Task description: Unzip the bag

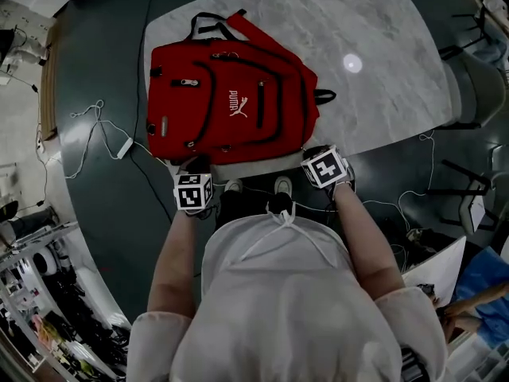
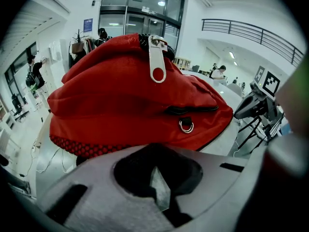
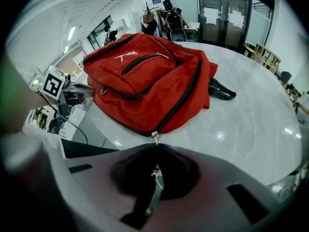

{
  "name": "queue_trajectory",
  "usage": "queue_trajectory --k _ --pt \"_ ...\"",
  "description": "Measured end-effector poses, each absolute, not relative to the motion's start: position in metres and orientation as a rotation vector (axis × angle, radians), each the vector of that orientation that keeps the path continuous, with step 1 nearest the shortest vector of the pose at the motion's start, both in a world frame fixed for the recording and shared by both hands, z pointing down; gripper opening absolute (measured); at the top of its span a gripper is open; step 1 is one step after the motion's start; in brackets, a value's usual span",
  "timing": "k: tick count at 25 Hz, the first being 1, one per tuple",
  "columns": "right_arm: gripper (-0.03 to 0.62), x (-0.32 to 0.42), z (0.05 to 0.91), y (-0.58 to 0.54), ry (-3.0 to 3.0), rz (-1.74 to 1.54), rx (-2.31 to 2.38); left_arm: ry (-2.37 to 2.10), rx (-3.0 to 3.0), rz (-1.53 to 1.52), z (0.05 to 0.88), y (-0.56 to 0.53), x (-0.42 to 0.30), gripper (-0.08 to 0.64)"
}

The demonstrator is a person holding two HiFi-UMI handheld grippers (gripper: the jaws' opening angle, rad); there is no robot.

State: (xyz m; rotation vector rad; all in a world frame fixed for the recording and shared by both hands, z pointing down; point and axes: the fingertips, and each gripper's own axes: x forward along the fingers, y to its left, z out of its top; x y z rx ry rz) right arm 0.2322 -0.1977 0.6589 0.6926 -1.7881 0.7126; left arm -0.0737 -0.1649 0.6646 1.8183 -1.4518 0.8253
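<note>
A red backpack (image 1: 231, 102) with black zippers lies flat on the marble table (image 1: 382, 70), close to its near edge. My left gripper (image 1: 195, 165) is at the bag's near left corner; in the left gripper view its jaws (image 2: 154, 146) are shut, with the bag's red fabric (image 2: 135, 105) just beyond them. A silver zipper pull (image 2: 157, 62) hangs at the top of the bag and a metal ring (image 2: 186, 125) lower down. My right gripper (image 1: 308, 153) is at the near right corner. Its jaws (image 3: 155, 146) are shut on the thin pull of the zipper slider (image 3: 153, 135).
White cables (image 1: 95, 134) trail on the dark floor left of the table. Black chairs (image 1: 477, 78) stand at the right. A black strap (image 3: 222, 91) lies on the marble beside the bag. The right half of the table holds nothing else.
</note>
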Motion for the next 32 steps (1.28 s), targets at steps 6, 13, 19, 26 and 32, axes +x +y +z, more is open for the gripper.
queue_trajectory --k 6,13,19,26,32 --pt "0.031 0.231 0.66 -0.199 -1.786 0.731 0.768 -1.469 1.801 0.794 0.666 -0.165 -0.074 0.02" --pt "0.094 0.215 0.61 -0.218 -1.91 0.682 0.972 -1.515 1.794 0.677 0.63 -0.164 -0.063 0.02" --pt "0.064 0.167 0.529 -0.249 -2.147 0.596 1.076 -1.527 2.031 0.422 0.54 -0.2 -0.02 0.02" --pt "0.04 0.122 0.418 -0.273 -2.416 0.384 1.19 -1.431 2.367 0.102 0.407 -0.246 0.021 0.02" --pt "0.029 0.112 0.35 -0.272 -2.595 0.264 1.258 -1.491 2.626 -0.05 0.306 -0.25 0.035 0.02"
